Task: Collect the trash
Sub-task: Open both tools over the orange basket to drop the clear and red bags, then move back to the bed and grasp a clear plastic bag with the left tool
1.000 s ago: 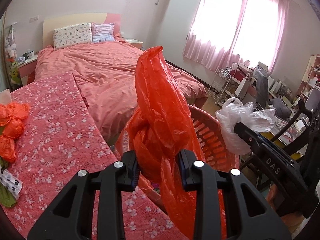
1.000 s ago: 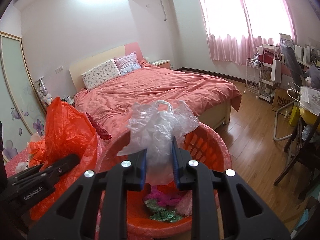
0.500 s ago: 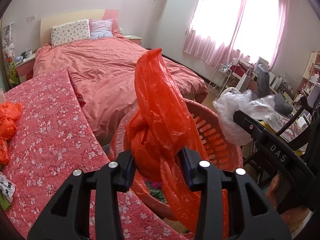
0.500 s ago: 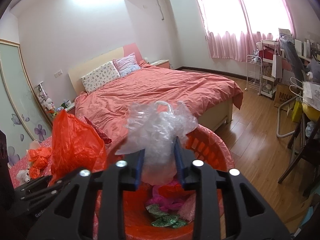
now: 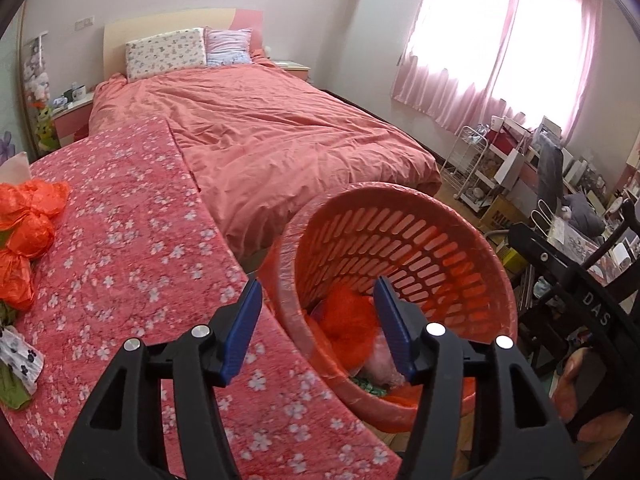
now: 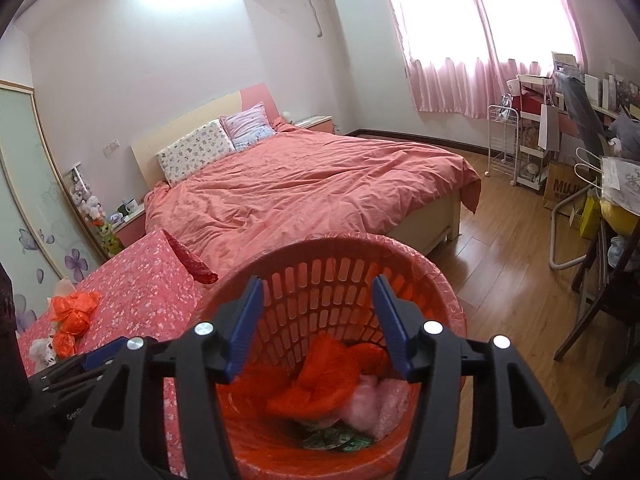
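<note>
An orange slatted basket lined with clear plastic stands beside the flowered tabletop. Inside lie an orange plastic bag, a clear plastic bag and green wrappers. My left gripper is open and empty above the basket's near rim. My right gripper is open and empty above the basket's mouth. Knotted orange bags lie on the table at the left.
The table with a red flowered cloth is at the left. A bed with a salmon cover lies behind. A white paw-print scrap lies at the table's left edge. A chair and cluttered shelves stand at the right.
Both grippers have opened. The orange bag left the left gripper and the clear bag left the right gripper; both now lie in the basket.
</note>
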`<state>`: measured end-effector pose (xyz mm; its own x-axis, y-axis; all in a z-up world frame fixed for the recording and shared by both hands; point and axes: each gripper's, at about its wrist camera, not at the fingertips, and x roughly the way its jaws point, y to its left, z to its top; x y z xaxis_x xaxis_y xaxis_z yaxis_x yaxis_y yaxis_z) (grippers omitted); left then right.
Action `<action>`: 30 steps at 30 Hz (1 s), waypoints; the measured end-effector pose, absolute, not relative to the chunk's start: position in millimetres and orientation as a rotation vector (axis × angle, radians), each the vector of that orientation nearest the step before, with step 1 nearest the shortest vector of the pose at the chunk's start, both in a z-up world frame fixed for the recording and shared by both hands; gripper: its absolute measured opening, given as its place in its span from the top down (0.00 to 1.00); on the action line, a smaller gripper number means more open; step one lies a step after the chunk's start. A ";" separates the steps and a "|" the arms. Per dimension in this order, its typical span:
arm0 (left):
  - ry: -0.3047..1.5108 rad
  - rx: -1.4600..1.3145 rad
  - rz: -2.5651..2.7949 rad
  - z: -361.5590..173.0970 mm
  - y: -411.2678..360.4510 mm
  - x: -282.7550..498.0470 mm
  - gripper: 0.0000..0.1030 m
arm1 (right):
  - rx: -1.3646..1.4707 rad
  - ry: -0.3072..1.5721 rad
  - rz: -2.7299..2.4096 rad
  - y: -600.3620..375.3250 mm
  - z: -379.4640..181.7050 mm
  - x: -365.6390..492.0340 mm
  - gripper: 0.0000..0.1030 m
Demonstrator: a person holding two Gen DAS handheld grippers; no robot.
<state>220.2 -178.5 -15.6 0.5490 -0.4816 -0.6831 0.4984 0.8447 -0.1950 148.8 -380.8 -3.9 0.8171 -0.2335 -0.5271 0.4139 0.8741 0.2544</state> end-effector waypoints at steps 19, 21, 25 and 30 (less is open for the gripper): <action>0.717 -0.020 -0.318 8.5 -30.9 224.1 0.43 | 0.278 0.536 -0.219 -299.0 11.6 162.9 0.46; 0.704 -0.036 -0.268 12.9 -7.8 225.3 0.43 | 0.261 0.543 -0.189 -282.2 12.1 166.4 0.46; 0.678 -0.070 -0.154 20.3 40.0 233.8 0.43 | 0.235 0.561 -0.132 -248.8 10.4 174.1 0.46; 0.686 -0.100 -0.034 16.5 84.3 262.6 0.43 | 0.182 0.583 -0.082 -210.5 7.5 181.4 0.46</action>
